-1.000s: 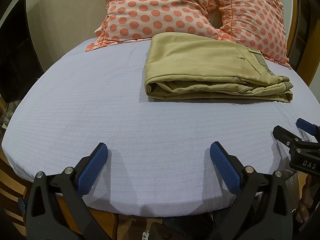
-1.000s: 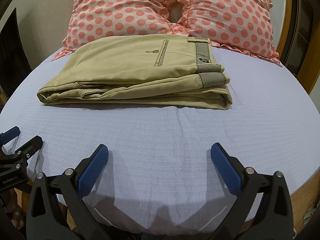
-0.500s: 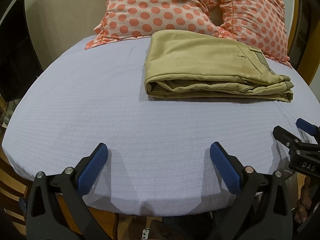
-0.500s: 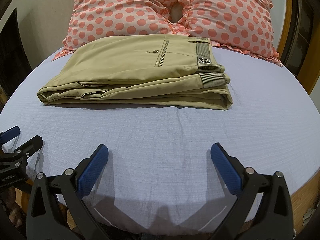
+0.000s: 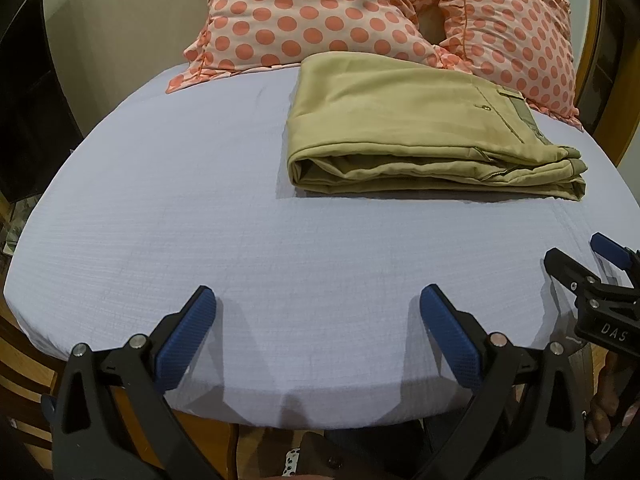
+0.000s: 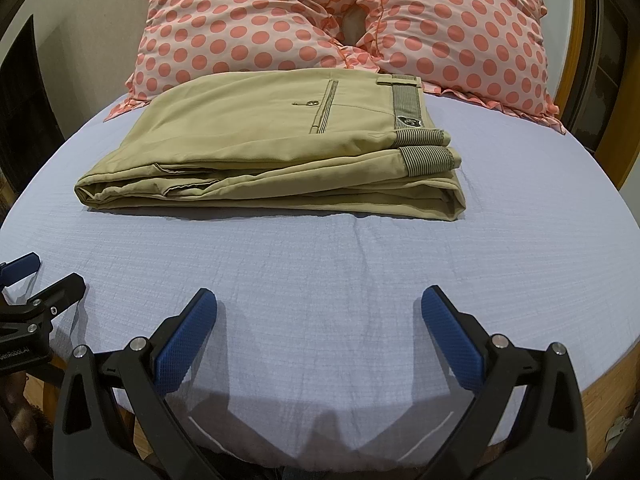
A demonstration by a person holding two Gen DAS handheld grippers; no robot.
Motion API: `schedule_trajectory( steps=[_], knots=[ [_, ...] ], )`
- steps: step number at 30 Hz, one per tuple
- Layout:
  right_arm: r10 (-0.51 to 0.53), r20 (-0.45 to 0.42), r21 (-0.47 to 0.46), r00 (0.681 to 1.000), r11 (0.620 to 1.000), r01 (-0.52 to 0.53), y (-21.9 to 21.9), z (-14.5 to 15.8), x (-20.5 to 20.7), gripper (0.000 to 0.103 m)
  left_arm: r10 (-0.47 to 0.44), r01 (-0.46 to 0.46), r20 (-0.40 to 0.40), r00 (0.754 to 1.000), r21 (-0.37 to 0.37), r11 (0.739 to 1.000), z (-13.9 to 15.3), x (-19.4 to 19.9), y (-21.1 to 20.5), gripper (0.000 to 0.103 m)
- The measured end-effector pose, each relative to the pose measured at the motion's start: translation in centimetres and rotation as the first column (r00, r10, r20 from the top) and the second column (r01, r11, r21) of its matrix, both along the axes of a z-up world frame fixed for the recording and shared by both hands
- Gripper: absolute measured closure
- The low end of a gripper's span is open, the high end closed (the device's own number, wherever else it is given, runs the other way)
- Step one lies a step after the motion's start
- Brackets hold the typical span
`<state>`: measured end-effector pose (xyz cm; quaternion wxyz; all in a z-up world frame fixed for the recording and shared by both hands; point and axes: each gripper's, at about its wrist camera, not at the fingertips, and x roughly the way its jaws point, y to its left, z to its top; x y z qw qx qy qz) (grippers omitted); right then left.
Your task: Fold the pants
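The khaki pants (image 6: 272,156) lie folded at 12 o'clock; left gripper (image 5: 316,336) and right gripper (image 6: 318,336) are wide apart, empty. A careless nudge could undo the layers.

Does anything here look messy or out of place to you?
Nothing stands out. The khaki pants lie folded in a compact stack on the bedsheet by the polka-dot pillows; both grippers, left and right, are open and empty.
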<state>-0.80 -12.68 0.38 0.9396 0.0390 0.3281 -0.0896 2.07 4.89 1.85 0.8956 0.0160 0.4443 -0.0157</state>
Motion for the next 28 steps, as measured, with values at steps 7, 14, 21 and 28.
schedule_trajectory(
  steps=[7,14,21,28],
  knots=[
    [0.001,0.0,0.0,1.0,1.0,-0.001,-0.03,0.01,-0.02,0.001,0.0,0.0,0.0,1.0,0.0,1.0,-0.02,0.03,-0.02,0.002],
    [0.002,0.001,0.0,1.0,1.0,-0.002,-0.04,0.02,-0.03,0.001,0.001,-0.001,0.001,1.0,0.0,1.0,0.01,0.0,-0.06,0.002],
    [0.002,0.0,0.0,1.0,1.0,-0.002,-0.01,0.01,-0.03,0.001,-0.001,0.001,0.0,1.0,0.001,1.0,-0.01,0.0,0.03,0.002],
    [0.003,0.001,0.0,1.0,1.0,-0.003,-0.03,0.0,-0.01,0.001,0.002,-0.002,0.015,1.0,-0.002,1.0,-0.07,-0.04,0.05,0.002]
  ],
)
